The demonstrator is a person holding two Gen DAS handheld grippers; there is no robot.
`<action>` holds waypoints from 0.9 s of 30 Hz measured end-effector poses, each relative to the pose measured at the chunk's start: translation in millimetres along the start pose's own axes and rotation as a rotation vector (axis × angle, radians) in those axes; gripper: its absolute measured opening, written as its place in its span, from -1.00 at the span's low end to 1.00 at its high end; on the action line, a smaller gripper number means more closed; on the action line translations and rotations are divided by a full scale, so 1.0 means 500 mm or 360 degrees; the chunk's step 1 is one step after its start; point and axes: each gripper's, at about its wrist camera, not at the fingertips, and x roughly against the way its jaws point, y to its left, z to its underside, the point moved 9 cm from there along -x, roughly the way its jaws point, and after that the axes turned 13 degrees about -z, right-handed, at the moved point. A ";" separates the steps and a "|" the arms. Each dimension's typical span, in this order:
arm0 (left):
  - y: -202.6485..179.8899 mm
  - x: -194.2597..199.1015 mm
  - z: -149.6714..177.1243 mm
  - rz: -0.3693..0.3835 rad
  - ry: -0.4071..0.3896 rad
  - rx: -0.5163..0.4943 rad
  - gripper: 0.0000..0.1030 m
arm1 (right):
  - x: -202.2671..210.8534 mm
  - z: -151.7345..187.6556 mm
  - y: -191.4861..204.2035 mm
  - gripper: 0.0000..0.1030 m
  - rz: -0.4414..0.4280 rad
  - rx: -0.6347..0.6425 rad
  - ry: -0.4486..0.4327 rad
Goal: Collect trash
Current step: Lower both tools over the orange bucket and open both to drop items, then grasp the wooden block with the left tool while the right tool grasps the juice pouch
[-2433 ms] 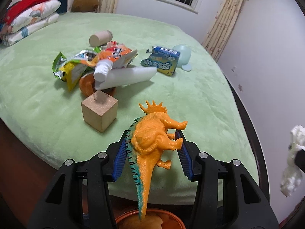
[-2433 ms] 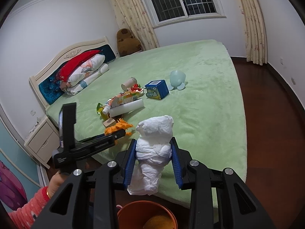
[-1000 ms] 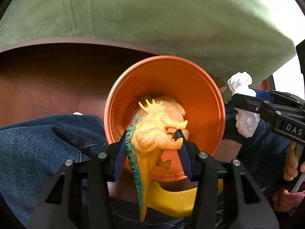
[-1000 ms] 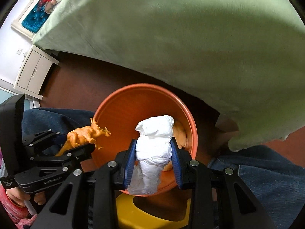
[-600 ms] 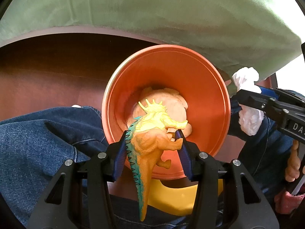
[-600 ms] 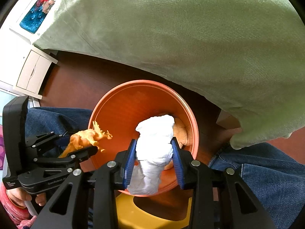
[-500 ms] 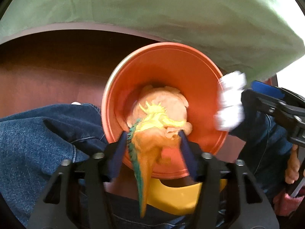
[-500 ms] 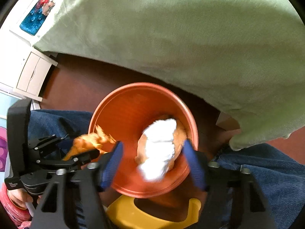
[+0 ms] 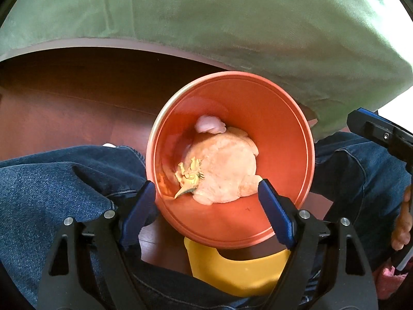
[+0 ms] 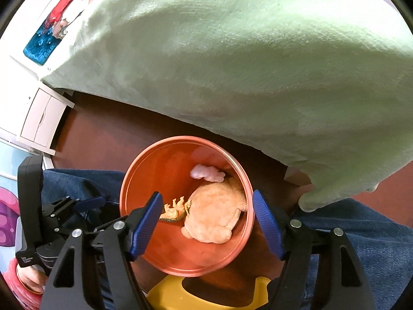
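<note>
An orange bin [image 9: 296, 134] stands on the floor between the person's knees; it also shows in the right wrist view [image 10: 144, 232]. Inside lie the orange toy dinosaur [image 9: 189, 175] [image 10: 175, 210], the white tissue wad [image 9: 209, 125] [image 10: 206, 173] and a pale crumpled lump [image 9: 224, 165] [image 10: 216, 211]. My left gripper [image 9: 209, 206] hangs open and empty over the bin. My right gripper [image 10: 206, 219] is also open and empty above it. The left gripper shows in the right wrist view [image 10: 77, 206], the right one at the edge of the left wrist view [image 9: 379, 134].
The green bed blanket [image 9: 206, 20] [image 10: 245, 51] overhangs behind the bin. Blue-jeaned legs [image 9: 51, 180] [image 10: 374, 232] flank it. A yellow stool [image 9: 237, 271] sits under the grippers. A white nightstand [image 10: 41, 118] stands at the left.
Both grippers swung from the bed down over the bin, then opened. The dinosaur and the tissue wad dropped into the bin.
</note>
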 end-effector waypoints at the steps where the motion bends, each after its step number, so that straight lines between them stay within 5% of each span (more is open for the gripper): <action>1: 0.000 0.001 0.000 0.0002 -0.0004 0.0000 0.54 | 0.003 -0.001 0.000 0.37 0.0001 0.0001 -0.0008; 13: 0.009 0.055 -0.030 -0.0016 -0.0130 -0.0026 0.55 | 0.073 -0.040 0.017 0.37 0.0013 0.0054 -0.0165; 21: 0.059 0.207 -0.170 -0.0016 -0.0556 0.0041 0.55 | 0.167 -0.094 0.043 0.44 0.0024 0.0133 -0.0382; 27: 0.085 0.313 -0.304 0.0001 -0.0839 0.0125 0.55 | 0.185 -0.097 0.053 0.44 -0.0011 0.0145 -0.0421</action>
